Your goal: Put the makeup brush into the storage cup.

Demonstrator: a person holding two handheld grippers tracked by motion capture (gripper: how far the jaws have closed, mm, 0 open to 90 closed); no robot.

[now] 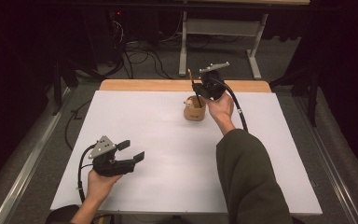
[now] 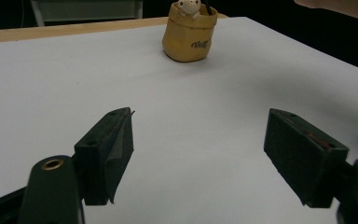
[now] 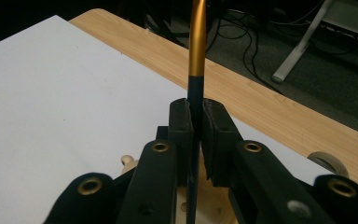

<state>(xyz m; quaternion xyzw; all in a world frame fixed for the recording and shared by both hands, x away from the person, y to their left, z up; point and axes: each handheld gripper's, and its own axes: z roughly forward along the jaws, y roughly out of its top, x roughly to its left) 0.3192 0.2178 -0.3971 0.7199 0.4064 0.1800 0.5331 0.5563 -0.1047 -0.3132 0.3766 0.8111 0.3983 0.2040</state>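
The matte black two-jaw left gripper point(image 1: 133, 150) carries a grey three-cornered plate and a black cable; brass-ringed screw holes mark its arms. At two o'clock, the right gripper point(image 1: 198, 89) matches; dark olive sleeve point(image 1: 249, 177).

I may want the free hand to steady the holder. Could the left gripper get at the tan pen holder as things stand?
Probably yes: the left gripper is open, with bare white table up to the pen holder.

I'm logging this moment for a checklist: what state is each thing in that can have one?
left gripper: open, nothing between its jaws, held low over the white table.
right gripper: shut on the pen.
pen: upright, lower end in the holder.
holder: standing upright, a small figure at its rim.
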